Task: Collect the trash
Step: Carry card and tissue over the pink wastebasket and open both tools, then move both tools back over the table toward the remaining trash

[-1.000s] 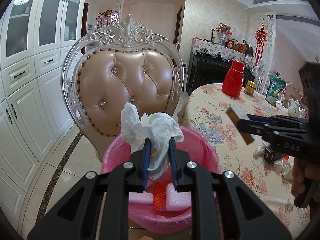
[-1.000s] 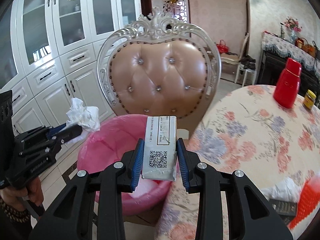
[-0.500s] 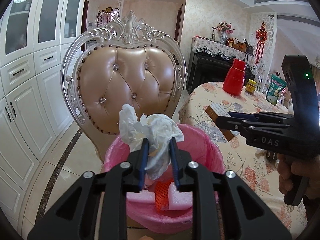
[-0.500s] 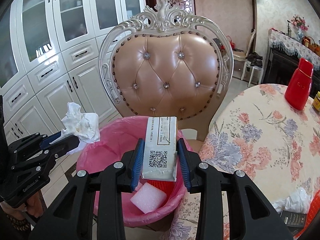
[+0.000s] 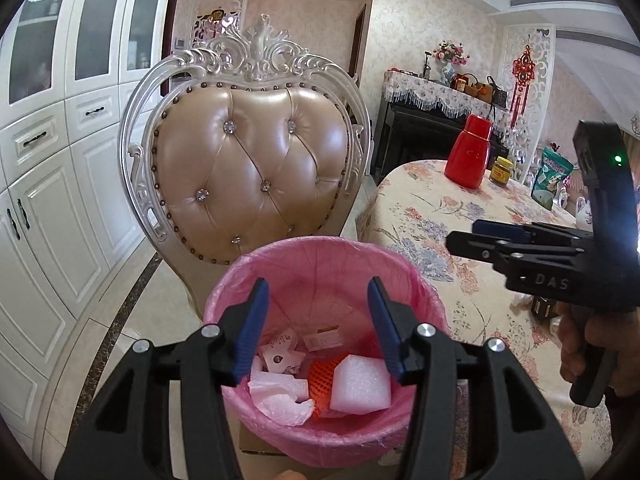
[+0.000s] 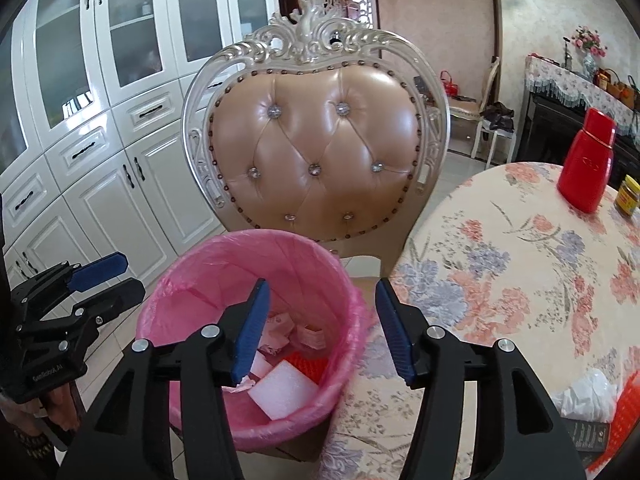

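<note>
- The pink-lined bin (image 5: 324, 332) now holds what both grippers carried half a second ago: the crumpled tissue is gone from the left fingers and the small QR-coded box from the right fingers. That means both pieces have been dropped, and this round of collecting looks done.
- Inside the bin lie a white foam block (image 5: 362, 386), an orange mesh sleeve (image 5: 324, 376), pale pink and white scraps (image 5: 280, 360) and a small tan box (image 5: 322, 338); I cannot pick out the tissue for certain among the scraps.
- The left gripper (image 5: 316, 324) hangs above the bin's mouth, fingers spread wide with nothing between them; the trash lies below the gap.
- The right gripper (image 6: 320, 328) is likewise wide open and empty, over the bin's edge nearest the counter (image 6: 520, 264).
- Just beyond the bin stands a tufted chair (image 5: 248, 168); the floral-clothed counter is beside the bin.
- More trash seems left on the counter: a crumpled white plastic piece (image 6: 588, 398) and an orange mesh bit (image 6: 628, 412), well apart from the bin, so the next reach probably goes there.
- Farther back on the counter stand a red flask (image 6: 588, 164) and a small jar (image 6: 628, 196).
</note>
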`<action>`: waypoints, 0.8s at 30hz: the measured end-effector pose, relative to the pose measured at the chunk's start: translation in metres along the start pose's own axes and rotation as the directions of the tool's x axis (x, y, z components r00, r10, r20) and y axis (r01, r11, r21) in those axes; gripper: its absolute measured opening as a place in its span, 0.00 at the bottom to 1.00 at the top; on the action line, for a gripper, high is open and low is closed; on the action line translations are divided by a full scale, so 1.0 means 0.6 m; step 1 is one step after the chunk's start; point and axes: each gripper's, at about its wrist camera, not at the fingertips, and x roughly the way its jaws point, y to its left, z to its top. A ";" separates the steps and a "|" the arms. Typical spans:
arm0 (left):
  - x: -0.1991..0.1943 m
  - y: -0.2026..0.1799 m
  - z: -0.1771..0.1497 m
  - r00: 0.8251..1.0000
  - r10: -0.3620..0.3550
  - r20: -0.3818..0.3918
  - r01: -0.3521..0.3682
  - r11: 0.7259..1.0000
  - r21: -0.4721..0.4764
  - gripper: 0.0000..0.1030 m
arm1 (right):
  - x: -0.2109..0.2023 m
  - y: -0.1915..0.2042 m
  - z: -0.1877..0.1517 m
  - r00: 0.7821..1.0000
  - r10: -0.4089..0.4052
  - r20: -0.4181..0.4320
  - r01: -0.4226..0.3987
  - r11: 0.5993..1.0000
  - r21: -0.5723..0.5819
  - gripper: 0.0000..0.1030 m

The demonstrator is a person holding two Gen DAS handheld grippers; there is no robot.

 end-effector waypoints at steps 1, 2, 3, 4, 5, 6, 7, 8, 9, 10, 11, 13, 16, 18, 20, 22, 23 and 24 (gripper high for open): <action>0.000 -0.003 0.000 1.000 -0.002 0.000 0.002 1.000 0.001 0.49 | -0.006 -0.006 -0.003 1.000 -0.006 0.004 0.006 1.000 0.008 0.54; 0.002 -0.004 0.000 1.000 -0.004 -0.001 0.004 1.000 0.000 0.49 | -0.010 -0.010 -0.006 1.000 -0.012 0.006 0.012 1.000 0.012 0.54; 0.003 -0.006 0.000 1.000 -0.006 -0.001 0.006 1.000 0.000 0.50 | -0.015 -0.016 -0.010 1.000 -0.022 0.008 0.022 1.000 0.016 0.54; 0.004 -0.010 0.000 1.000 -0.009 -0.001 0.009 1.000 0.001 0.51 | -0.021 -0.022 -0.014 1.000 -0.029 0.011 0.029 0.999 0.023 0.55; 0.005 -0.012 0.001 1.000 -0.011 -0.001 0.011 1.000 0.003 0.52 | -0.024 -0.029 -0.018 0.999 -0.034 0.012 0.033 0.999 0.031 0.55; 0.006 -0.017 0.001 1.000 -0.015 -0.001 0.015 1.000 0.005 0.52 | -0.029 -0.035 -0.021 0.999 -0.039 0.014 0.038 0.999 0.038 0.56; 0.006 -0.021 0.001 1.000 -0.018 -0.002 0.018 1.000 0.007 0.53 | -0.036 -0.043 -0.028 0.999 -0.050 0.016 0.049 0.998 0.046 0.57; 0.007 -0.025 0.001 1.000 -0.020 -0.003 0.020 1.000 0.008 0.54 | -0.040 -0.048 -0.032 0.998 -0.058 0.016 0.057 0.997 0.049 0.58; 0.008 -0.029 0.001 1.000 -0.023 -0.004 0.023 1.000 0.010 0.55 | -0.047 -0.056 -0.038 0.997 -0.068 0.018 0.067 0.996 0.055 0.59; 0.009 -0.034 0.000 1.000 -0.026 -0.004 0.026 1.000 0.013 0.56 | -0.054 -0.064 -0.044 0.997 -0.079 0.020 0.078 0.995 0.061 0.60; 0.010 -0.041 0.000 1.000 -0.031 -0.005 0.031 0.999 0.017 0.56 | -0.060 -0.070 -0.050 0.996 -0.087 0.021 0.085 0.994 0.066 0.62; 0.013 -0.056 0.000 0.999 -0.043 -0.006 0.043 0.999 0.024 0.56 | -0.073 -0.083 -0.059 0.994 -0.104 0.027 0.102 0.991 0.081 0.64; 0.018 -0.075 -0.002 0.998 -0.059 -0.009 0.059 0.998 0.032 0.58 | -0.100 -0.111 -0.080 0.989 -0.141 0.036 0.136 0.984 0.114 0.65; 0.022 -0.094 -0.003 0.997 -0.076 -0.013 0.077 0.996 0.042 0.58 | -0.115 -0.127 -0.092 0.986 -0.164 0.037 0.158 0.978 0.134 0.68; 0.025 -0.110 -0.004 0.996 -0.090 -0.016 0.091 0.995 0.050 0.59 | -0.131 -0.142 -0.107 0.980 -0.194 0.038 0.186 0.971 0.149 0.70; 0.028 -0.126 -0.006 0.994 -0.105 -0.018 0.106 0.993 0.055 0.60 | -0.147 -0.159 -0.123 0.973 -0.226 0.037 0.217 0.962 0.166 0.71; 0.030 -0.134 -0.007 0.993 -0.112 -0.020 0.113 0.992 0.058 0.60 | -0.153 -0.166 -0.130 0.970 -0.239 0.036 0.229 0.958 0.175 0.72; 0.031 -0.141 -0.009 0.993 -0.118 -0.023 0.119 0.991 0.062 0.60 | -0.162 -0.176 -0.139 0.966 -0.257 0.034 0.246 0.951 0.188 0.72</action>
